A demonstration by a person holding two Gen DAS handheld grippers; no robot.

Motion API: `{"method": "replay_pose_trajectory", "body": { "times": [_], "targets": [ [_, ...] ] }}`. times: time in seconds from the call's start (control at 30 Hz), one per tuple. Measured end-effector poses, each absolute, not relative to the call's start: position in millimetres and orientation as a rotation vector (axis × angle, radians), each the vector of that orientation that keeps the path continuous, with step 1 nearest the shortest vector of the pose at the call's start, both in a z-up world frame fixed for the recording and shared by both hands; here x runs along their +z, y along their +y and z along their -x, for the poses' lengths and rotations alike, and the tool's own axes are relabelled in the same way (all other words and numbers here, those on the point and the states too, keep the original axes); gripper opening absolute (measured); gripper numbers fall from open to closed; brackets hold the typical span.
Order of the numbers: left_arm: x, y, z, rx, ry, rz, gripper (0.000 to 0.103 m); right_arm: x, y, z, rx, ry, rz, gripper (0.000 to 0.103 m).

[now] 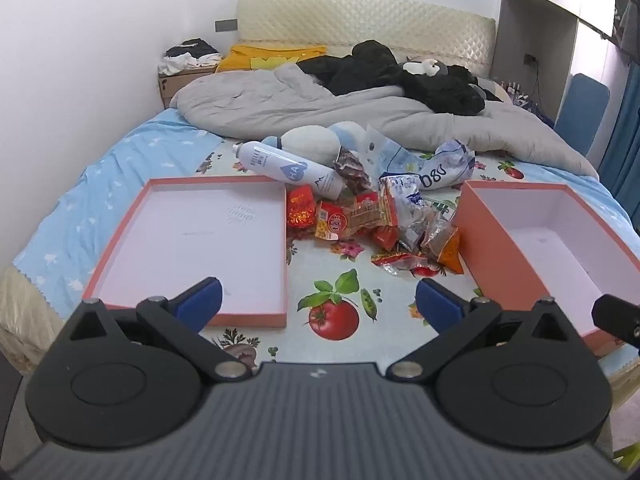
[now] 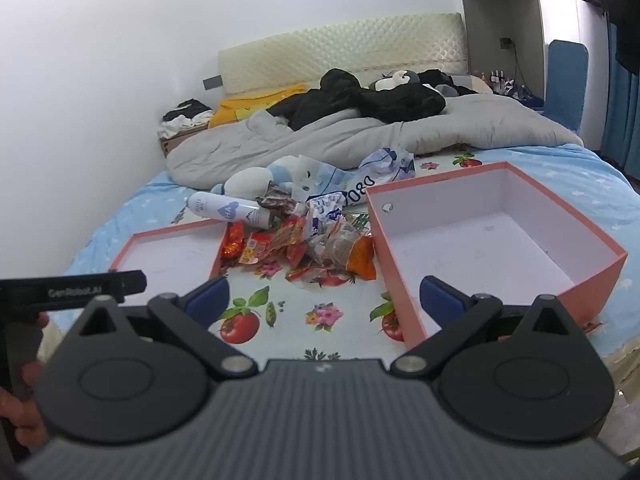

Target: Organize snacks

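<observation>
A heap of snack packets [image 1: 376, 220] [image 2: 304, 244] in red, orange and clear wrappers lies on the fruit-print sheet between two pink boxes. The shallow pink lid [image 1: 192, 240] [image 2: 168, 252] lies to the left, the deeper pink box [image 1: 548, 236] [image 2: 496, 240] to the right; both hold nothing. My left gripper [image 1: 318, 304] hovers open near the bed's front edge, short of the heap. My right gripper [image 2: 324, 298] is open too, its right finger over the deep box's near corner. Nothing sits between either pair of fingers.
A white spray bottle [image 1: 292, 168] [image 2: 230, 210], a plush toy [image 1: 316, 140] and crumpled plastic bags [image 1: 436, 168] lie behind the heap. A grey duvet [image 1: 320, 104] and black clothes [image 1: 400, 68] cover the far bed. A hand [image 2: 20, 400] holds the other gripper at left.
</observation>
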State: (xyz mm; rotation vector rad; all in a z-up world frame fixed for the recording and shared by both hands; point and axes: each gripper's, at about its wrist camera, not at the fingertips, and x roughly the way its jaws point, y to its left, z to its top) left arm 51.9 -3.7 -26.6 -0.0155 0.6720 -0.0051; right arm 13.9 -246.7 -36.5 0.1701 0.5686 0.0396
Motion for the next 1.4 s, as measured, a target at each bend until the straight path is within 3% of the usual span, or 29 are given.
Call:
{"method": "replay_pose_trajectory", "body": {
  "times": [1.4],
  "targets": [
    [-53.0,-13.7,-61.2,-0.037,0.724,0.029,0.103,-53.9,-246.9,-11.6,0.033,0.605,-0.18,0.103]
  ]
}}
